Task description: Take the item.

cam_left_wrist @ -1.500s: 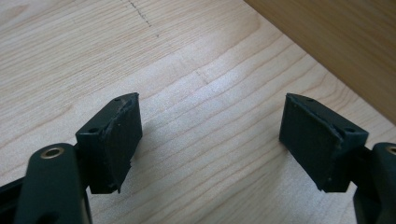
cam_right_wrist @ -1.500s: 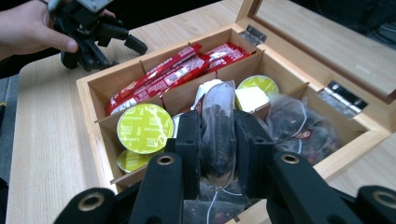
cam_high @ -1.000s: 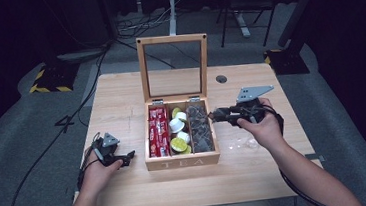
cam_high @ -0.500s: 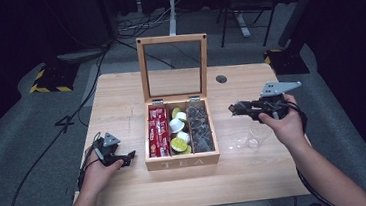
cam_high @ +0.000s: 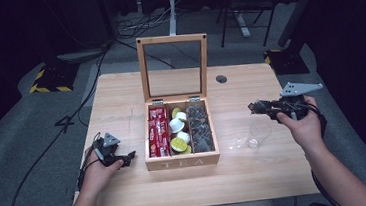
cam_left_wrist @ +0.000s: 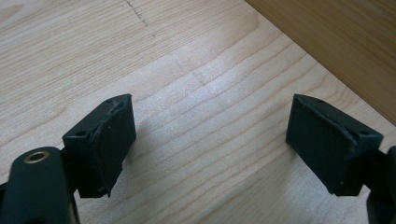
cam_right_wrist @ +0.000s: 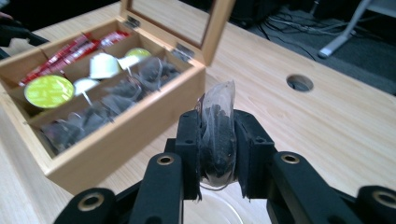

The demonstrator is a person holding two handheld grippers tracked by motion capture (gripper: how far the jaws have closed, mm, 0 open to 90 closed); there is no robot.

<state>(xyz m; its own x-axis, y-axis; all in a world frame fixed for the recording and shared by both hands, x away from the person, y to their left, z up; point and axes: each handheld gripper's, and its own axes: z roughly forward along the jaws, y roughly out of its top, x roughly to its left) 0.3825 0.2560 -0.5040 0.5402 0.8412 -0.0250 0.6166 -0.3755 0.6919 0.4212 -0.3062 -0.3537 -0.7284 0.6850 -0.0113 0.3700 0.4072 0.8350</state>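
Open tea box (cam_high: 182, 159) mid-table (cam_high: 257, 176), glass (cam_high: 258, 132) right of it.

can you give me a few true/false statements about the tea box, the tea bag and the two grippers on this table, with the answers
1. The right hand-held gripper is clamped on a tea bag. True.
2. The tea box has its lid closed. False: the glass-paned lid stands open and upright.
3. The left hand-held gripper holds a red packet. False: its jaws are open with nothing but bare table between them.
4. A clear glass stands on the table to the right of the box, close below the right hand-held gripper in the high view. True.
5. The red packets fill the box's right compartment. False: they are in the left one; dark tea bags fill the right.
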